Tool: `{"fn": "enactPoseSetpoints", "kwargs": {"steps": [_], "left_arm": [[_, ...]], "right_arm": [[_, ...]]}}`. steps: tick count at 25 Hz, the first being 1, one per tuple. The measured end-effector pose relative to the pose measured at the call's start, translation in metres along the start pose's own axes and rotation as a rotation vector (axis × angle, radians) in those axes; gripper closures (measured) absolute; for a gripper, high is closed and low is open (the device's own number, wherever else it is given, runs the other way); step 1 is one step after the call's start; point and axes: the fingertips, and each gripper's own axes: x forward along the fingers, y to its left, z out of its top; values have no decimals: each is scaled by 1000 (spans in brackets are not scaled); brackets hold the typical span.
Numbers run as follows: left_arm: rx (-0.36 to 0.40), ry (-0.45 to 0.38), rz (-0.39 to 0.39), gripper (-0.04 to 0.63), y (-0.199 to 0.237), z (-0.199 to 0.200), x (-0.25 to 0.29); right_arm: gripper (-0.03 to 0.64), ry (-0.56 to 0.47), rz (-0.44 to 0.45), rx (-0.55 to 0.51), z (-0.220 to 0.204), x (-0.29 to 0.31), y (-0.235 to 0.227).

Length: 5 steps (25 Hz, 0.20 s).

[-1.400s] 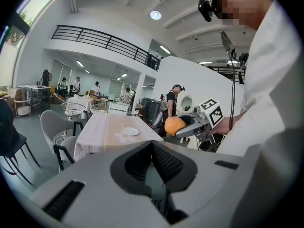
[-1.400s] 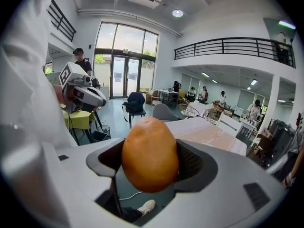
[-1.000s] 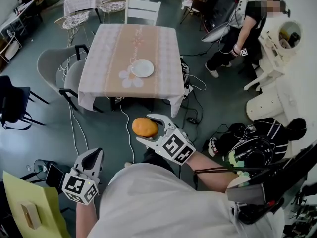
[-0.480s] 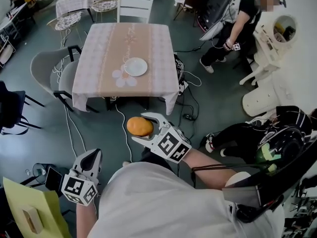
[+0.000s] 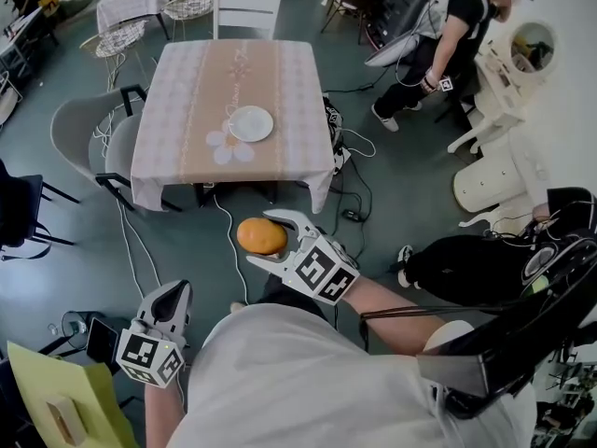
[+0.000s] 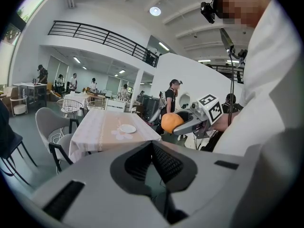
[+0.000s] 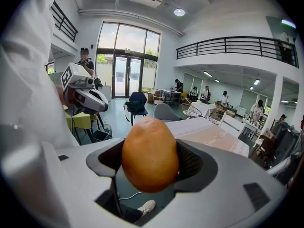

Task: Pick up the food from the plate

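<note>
Food (image 7: pixel 150 154), round and orange, sits clamped in our right gripper (image 7: pixel 150 161), well apart from the round white plate (image 5: pixel 250 123); our left gripper (image 6: pixel 152 148) holds nothing, jaws pressed together.

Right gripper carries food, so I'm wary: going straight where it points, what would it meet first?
Probably the grey chair beside the clothed table, though depth is unclear and the held orange hides the exact line.
</note>
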Motion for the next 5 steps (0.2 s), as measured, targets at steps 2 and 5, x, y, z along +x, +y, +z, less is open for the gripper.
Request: {"fn": "enactPoseSetpoints", "kwargs": {"steps": [2,5], "left_arm": [[4,1,1,586,2,1,4],[5,1,6,586,6,3,8]], "right_arm": [[275,4,-2,2,-2,2,-4],[275,13,3,6,-6,4,-9]]}}
